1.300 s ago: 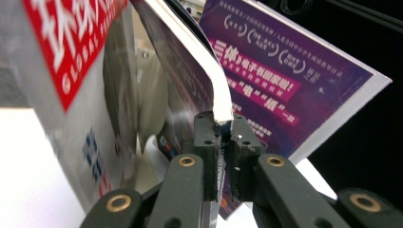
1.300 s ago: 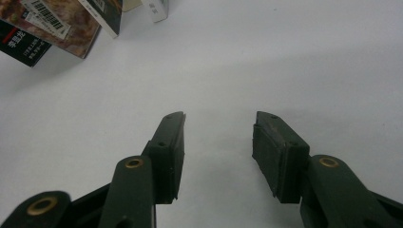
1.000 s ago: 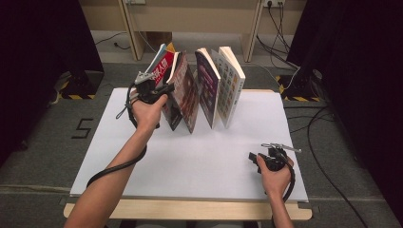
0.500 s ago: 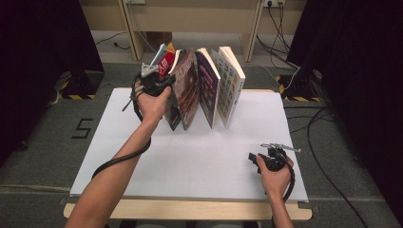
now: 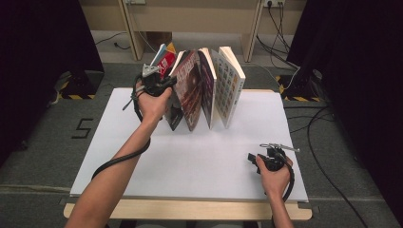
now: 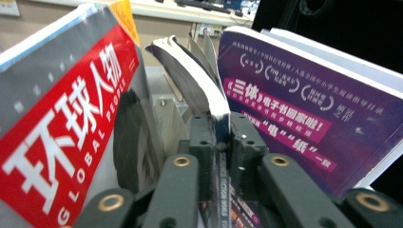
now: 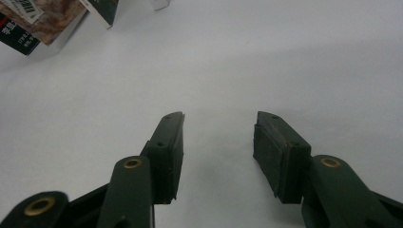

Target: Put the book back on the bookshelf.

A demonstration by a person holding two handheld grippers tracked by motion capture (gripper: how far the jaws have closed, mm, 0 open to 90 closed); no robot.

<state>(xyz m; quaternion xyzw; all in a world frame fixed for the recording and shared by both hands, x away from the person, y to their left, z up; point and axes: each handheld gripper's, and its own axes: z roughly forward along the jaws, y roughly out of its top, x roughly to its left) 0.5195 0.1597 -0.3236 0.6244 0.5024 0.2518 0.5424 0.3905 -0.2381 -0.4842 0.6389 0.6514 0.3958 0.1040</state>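
The left gripper (image 6: 222, 142) has just been easing its fingers around a magazine (image 6: 202, 90) (right gripper (image 7: 218, 142) wide, empty).

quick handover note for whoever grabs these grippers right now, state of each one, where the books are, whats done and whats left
Left gripper: its jaws have just been opening, with a thin magazine between the pads at the left end of the book row.
Right gripper: open, empty, low over the white table.
Done: magazine stands among the books.
Left: probably let go fully and back the left gripper out.
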